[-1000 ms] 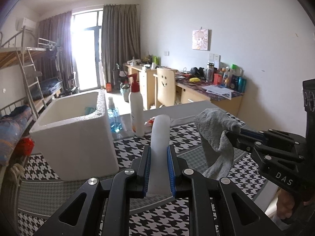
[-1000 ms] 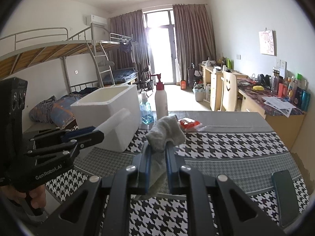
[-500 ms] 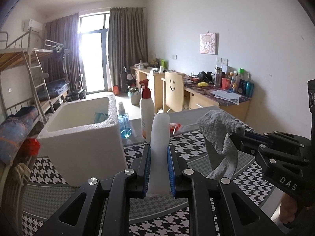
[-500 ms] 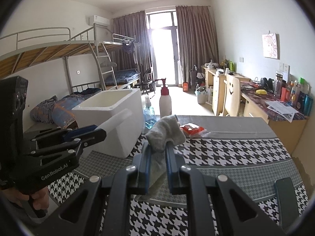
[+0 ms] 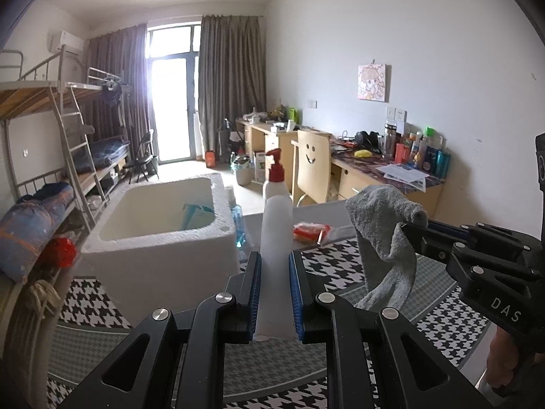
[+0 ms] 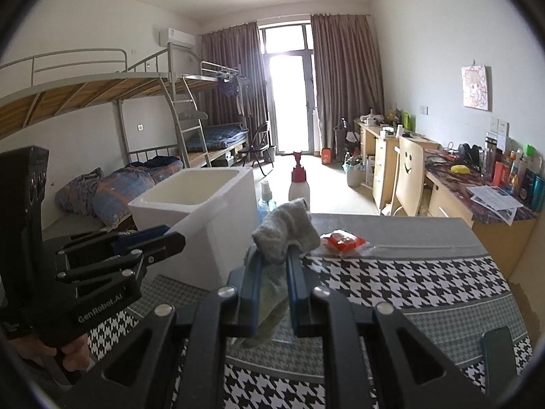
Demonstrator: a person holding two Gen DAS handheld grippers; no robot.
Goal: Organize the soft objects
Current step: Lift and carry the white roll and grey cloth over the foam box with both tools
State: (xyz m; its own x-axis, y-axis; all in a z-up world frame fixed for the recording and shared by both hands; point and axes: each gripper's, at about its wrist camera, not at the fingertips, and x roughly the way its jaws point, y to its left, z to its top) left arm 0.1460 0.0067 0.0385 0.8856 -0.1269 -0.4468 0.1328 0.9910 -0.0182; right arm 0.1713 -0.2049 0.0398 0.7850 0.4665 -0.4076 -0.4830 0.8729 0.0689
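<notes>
While both grippers hang above the houndstooth tablecloth [image 5: 439, 320], the white foam box [image 5: 160, 259] sits at the far left with its mouth open and a pale packet [image 5: 199, 214] already lying inside. Just right of it, the left gripper [image 5: 275, 293] is clenched on 1 translucent white bottle [image 5: 276, 255], its blue pads [image 5: 254, 293] pressing both sides. Behind that bottle stand a blue spray bottle [image 5: 238, 221] and a red-topped pump bottle [image 5: 276, 184], touching or nearly touching the box wall. Farther right, the right gripper [image 6: 274, 272] grips a grey cloth [image 6: 284, 231], which droops in a loose tail below the fingers. A red packet [image 6: 342, 240] lies on the table beyond. Judging by the task, the step is to carry these 2 items over the box rim. To do it well, lift each high enough that the cloth's tail clears the rim, move 1 gripper at a time so they do not collide, and release only once fully above the opening.
</notes>
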